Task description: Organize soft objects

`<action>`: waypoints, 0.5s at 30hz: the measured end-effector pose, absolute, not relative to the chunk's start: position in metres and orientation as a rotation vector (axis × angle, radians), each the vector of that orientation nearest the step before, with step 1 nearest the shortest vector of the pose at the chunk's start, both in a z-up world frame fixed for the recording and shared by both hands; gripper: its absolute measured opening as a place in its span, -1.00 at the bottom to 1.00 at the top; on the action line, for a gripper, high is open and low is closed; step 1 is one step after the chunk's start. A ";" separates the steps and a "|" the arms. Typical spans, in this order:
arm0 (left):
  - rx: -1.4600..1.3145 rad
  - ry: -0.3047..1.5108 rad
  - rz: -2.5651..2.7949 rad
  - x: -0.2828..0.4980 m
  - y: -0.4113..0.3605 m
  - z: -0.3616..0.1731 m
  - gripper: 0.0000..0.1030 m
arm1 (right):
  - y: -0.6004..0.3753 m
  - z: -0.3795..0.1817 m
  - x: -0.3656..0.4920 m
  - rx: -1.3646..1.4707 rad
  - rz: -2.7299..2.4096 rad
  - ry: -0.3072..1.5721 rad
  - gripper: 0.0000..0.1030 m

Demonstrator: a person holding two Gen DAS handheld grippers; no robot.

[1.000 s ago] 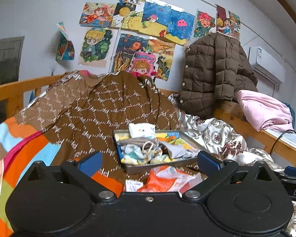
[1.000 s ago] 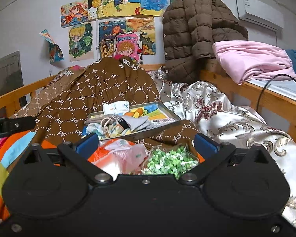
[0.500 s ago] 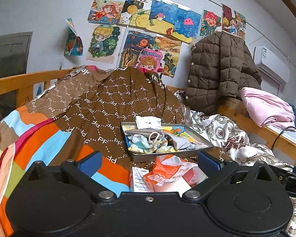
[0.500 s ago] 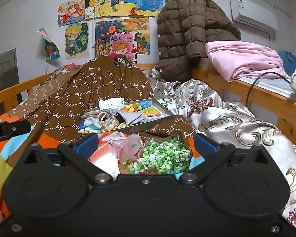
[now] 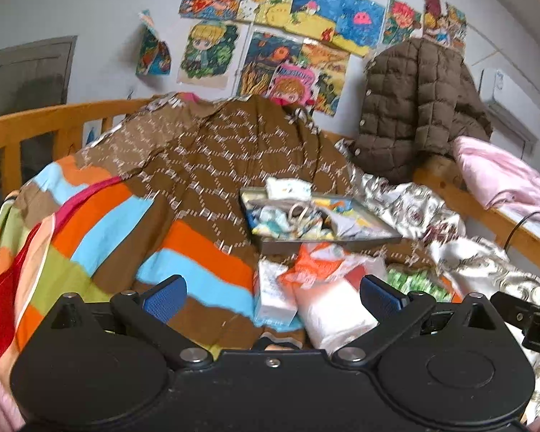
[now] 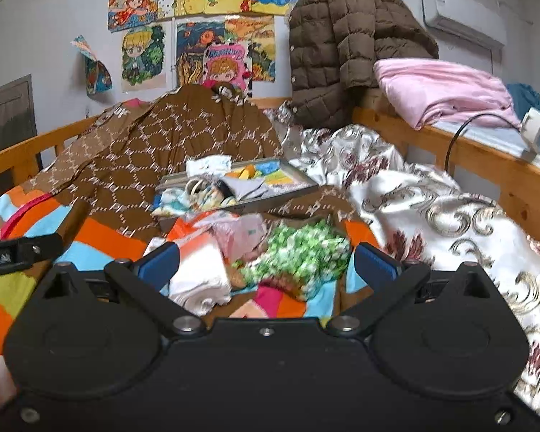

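Note:
A grey metal tray [image 5: 327,243] [image 6: 176,178] rests on the bed, holding several small folded cloths. In front of it lies a pile of soft bags: a white and orange plastic bag [image 5: 327,306] [image 6: 201,270], a pale tissue pack [image 5: 271,288], a pink bag [image 6: 243,234] and a green-and-white speckled bag [image 5: 414,282] [image 6: 302,252]. My left gripper [image 5: 271,297] hangs open just short of the pile, nothing between its blue pads. The right gripper [image 6: 266,264] is open too, its fingers framing the white bag and the green one.
A brown patterned quilt [image 5: 212,165] and a striped orange-blue blanket [image 5: 100,230] cover the bed's left. A silver floral quilt [image 6: 432,208] lies right. A wooden rail [image 6: 486,162] carries a pink blanket [image 6: 439,93] and a brown puffer jacket [image 6: 342,46].
Both grippers have pulled back and risen, so the tray looks farther off and more of the bag pile and striped blanket shows. Both stay open.

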State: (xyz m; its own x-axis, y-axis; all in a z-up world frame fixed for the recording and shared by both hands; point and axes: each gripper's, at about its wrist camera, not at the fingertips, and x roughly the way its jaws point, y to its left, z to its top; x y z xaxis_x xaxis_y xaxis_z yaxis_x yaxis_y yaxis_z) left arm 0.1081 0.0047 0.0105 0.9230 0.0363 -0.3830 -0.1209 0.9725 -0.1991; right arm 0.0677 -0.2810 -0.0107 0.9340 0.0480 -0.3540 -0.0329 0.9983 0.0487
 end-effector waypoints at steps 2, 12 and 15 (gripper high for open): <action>-0.212 0.411 0.093 0.106 0.004 0.005 0.98 | -0.276 -0.015 0.067 0.043 0.053 0.395 0.99; -0.210 0.481 0.160 0.107 0.011 -0.008 0.98 | -0.241 -0.030 0.066 -0.119 0.041 0.416 0.99; -0.224 0.492 0.193 0.106 0.015 -0.011 0.98 | -0.241 -0.032 0.072 -0.088 0.027 0.427 0.99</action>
State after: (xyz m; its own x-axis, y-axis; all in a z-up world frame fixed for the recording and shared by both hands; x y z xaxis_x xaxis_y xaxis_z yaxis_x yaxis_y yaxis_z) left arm 0.1057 0.0154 -0.0108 0.8641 0.1289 -0.4865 -0.2360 0.9575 -0.1655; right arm 0.0717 -0.2408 -0.0318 0.9098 0.0071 -0.4150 -0.0443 0.9958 -0.0801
